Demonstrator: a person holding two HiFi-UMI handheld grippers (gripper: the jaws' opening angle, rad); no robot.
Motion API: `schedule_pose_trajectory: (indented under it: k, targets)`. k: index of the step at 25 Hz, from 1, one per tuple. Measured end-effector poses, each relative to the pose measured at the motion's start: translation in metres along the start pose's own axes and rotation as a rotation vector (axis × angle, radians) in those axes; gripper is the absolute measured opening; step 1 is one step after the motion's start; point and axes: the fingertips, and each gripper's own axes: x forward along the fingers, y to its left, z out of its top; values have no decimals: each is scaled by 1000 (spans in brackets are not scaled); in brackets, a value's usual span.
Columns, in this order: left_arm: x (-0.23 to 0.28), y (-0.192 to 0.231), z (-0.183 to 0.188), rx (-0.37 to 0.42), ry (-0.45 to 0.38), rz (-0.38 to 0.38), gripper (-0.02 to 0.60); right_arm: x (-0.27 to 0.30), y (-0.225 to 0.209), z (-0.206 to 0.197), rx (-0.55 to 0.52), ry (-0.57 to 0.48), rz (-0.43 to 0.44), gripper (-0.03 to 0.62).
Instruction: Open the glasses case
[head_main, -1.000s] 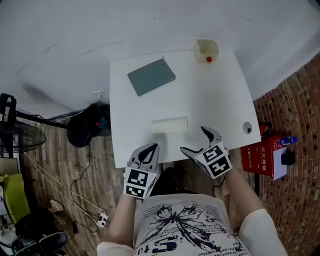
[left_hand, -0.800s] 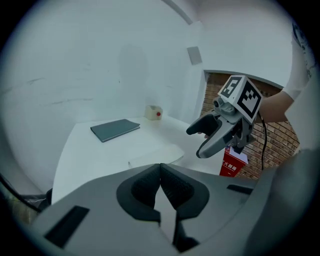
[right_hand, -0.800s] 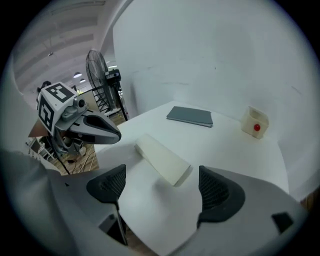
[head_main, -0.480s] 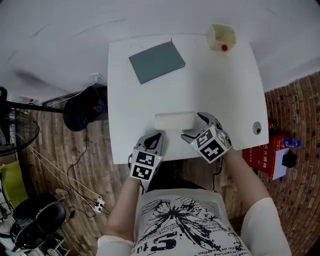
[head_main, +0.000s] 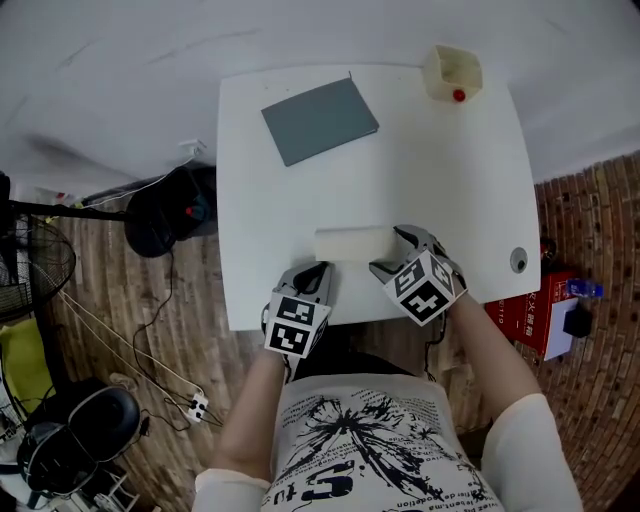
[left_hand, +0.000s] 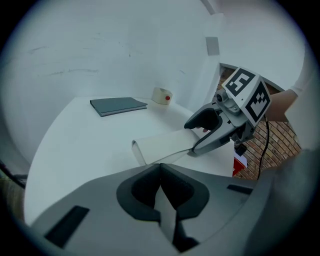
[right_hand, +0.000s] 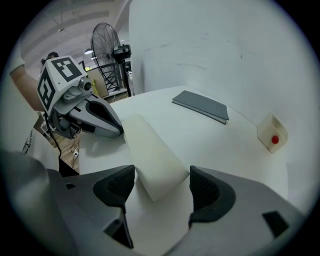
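Glasses case (head_main: 351, 243) lies flat, long axis left-right along the table's (head_main: 440, 170) near edge. Right claw (head_main: 388, 250) has just been closing, jaws apart around its right end. Left claw (head_main: 318, 270) is closed.

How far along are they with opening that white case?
Done: the right gripper and left gripper are at the glasses case. In hand: the right one's jaws have just been closing around one end; the left is shut. Left: it lies closed.

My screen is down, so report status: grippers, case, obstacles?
Left gripper shut, by glasses case. Right gripper jaws just closing round its end, no grip. Case lid closed. Grey book, small box well clear.
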Motion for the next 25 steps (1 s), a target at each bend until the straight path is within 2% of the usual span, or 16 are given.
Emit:
schedule_pose_trajectory:
  k: [6,10,15,18,25]
  targets:
    - [1,3,1,-23,13,-21,14,-2,-1,2,7,12,5,353]
    - [1,0,1,-33,20,-29,14,-12,-4,8,49,-20,14,325]
    - [0,-2,2,-38,17,-25,14,-24,-12,22,76,-74,24,250]
    - [2,-2,3,-65,9,-13,14,-25,-19,25,52,-80,12,194]
    - [3,-1,4,-102,-1,17,14,-20,-39,36,20,-98,27,121]
